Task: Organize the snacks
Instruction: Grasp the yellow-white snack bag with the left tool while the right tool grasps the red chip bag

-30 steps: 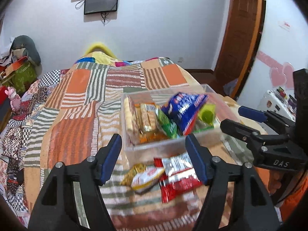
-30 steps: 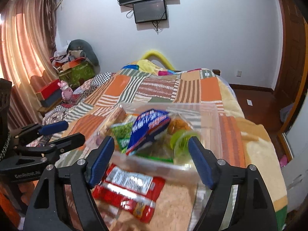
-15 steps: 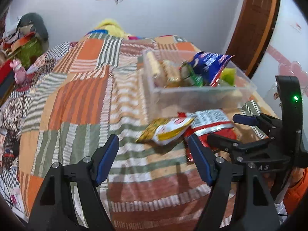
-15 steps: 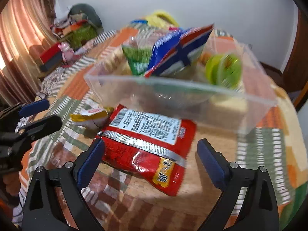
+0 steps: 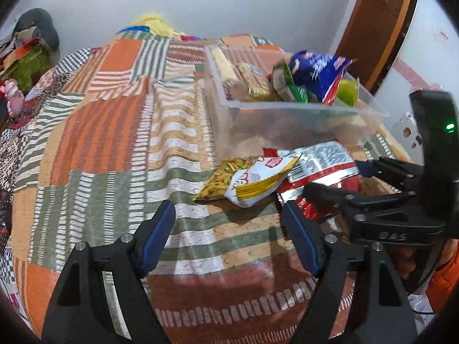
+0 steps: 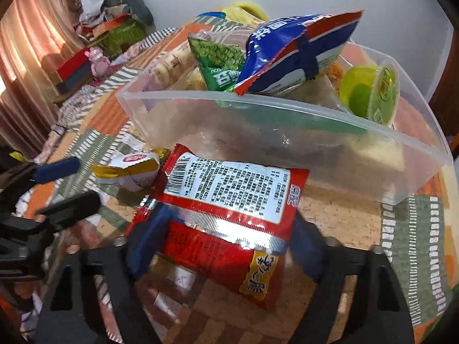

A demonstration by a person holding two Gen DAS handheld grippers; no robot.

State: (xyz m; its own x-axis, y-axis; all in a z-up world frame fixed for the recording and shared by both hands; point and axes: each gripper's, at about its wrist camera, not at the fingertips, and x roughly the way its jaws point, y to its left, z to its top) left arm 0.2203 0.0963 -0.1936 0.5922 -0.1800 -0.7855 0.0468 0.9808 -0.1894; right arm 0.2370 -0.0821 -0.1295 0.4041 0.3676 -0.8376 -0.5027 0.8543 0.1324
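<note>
A clear plastic bin (image 5: 301,123) (image 6: 287,143) on the patchwork bedspread holds a blue bag (image 6: 292,54), a green pea bag (image 6: 221,57), cracker packs (image 5: 243,77) and a green cup (image 6: 370,91). In front of it lie a red snack bag (image 6: 223,209) (image 5: 324,169) and a yellow-white snack bag (image 5: 249,180) (image 6: 129,172). My right gripper (image 6: 226,238) is open, its fingers on either side of the red bag's near end. My left gripper (image 5: 229,235) is open and empty, just short of the yellow-white bag.
The bedspread (image 5: 114,143) stretches wide to the left. Clutter and a pink toy (image 5: 13,94) sit at the bed's left side. A wooden door (image 5: 375,23) stands at the back right.
Both grippers moved lower and forward toward the loose bags. The right gripper's fingers now straddle the red bag.
</note>
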